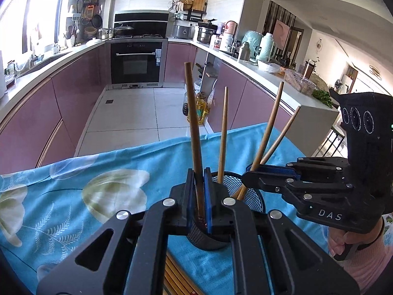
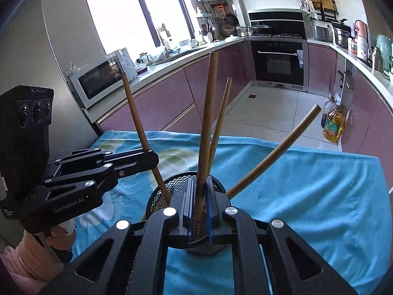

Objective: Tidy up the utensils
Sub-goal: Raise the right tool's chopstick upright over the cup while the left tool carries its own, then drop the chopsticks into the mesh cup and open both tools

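1. Pink-fronted kitchen cabinets and a built-in oven frame a table draped in a blue floral cloth (image 1: 127, 162), where a black mesh holder (image 1: 253, 194) stands near the front edge.

2. At the holder, the left gripper (image 1: 199, 196) is closed narrowly around one wooden chopstick (image 1: 194, 132), held almost upright with its lower end down at the holder's rim; whether the tip is already inside cannot be told from the left wrist view.

3. From the other side, the right gripper (image 2: 199, 209) is likewise pinched on a second chopstick (image 2: 207, 113), its blue pads tight against the shaft just above the mesh holder (image 2: 176, 184).

4. Two more chopsticks already lean in the holder: a thin one (image 2: 221, 120) close behind the gripped stick, and another (image 2: 277, 150) tilted well out to the right.

5. Judged from this moment, the sorting looks well along, with two sticks settled and two more being lowered or steadied at the rim.

6. Still to be done, it seems, is letting go of both held sticks so they drop fully in.

7. What look like more sticks or a slatted mat (image 1: 179, 277) lie on the cloth beneath the left gripper; it is too hidden to say which.
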`<action>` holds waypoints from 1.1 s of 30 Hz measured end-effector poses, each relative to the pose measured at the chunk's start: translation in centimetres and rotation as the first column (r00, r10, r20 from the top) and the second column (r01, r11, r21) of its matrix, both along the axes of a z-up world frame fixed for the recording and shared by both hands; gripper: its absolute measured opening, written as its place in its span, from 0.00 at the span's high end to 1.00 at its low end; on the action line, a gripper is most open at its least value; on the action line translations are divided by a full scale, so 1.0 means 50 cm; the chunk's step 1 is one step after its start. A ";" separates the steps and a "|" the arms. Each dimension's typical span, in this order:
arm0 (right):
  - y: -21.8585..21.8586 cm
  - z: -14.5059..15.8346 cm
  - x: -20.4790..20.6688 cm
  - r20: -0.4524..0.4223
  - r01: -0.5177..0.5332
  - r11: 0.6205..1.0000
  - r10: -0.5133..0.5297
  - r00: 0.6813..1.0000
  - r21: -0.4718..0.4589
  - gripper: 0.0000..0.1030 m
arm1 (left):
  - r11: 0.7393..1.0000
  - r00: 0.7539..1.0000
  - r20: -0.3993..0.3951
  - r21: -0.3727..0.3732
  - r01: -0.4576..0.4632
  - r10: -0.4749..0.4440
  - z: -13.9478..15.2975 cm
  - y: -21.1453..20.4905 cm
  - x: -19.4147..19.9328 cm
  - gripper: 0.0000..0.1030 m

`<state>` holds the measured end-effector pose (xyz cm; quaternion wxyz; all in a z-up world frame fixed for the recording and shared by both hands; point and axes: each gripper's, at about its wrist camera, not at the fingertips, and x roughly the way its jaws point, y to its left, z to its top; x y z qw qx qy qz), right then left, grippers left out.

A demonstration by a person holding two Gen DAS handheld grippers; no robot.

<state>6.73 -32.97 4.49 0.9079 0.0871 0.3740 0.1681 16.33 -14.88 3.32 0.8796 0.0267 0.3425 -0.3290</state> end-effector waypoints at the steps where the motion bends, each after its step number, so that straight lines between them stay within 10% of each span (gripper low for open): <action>1: -0.002 0.000 -0.007 0.007 0.003 1.000 -0.003 1.000 -0.003 0.85 | 1.000 1.000 -0.006 -0.001 -0.003 0.003 -0.005 0.002 0.002 0.92; 11: -0.034 -0.025 -0.005 -0.007 0.071 0.997 -0.071 0.997 0.016 0.76 | 1.000 1.000 -0.029 -0.016 -0.009 0.009 -0.031 0.022 0.007 0.92; 16: -0.009 -0.016 0.030 0.019 0.062 0.998 -0.062 0.998 -0.012 0.91 | 0.999 0.999 -0.040 -0.026 -0.019 0.018 -0.043 0.038 0.003 0.92; 33: 0.011 -0.007 0.095 -0.068 0.006 1.000 -0.007 0.998 -0.003 0.94 | 0.999 0.998 -0.065 -0.039 -0.028 0.025 -0.072 0.066 -0.017 0.90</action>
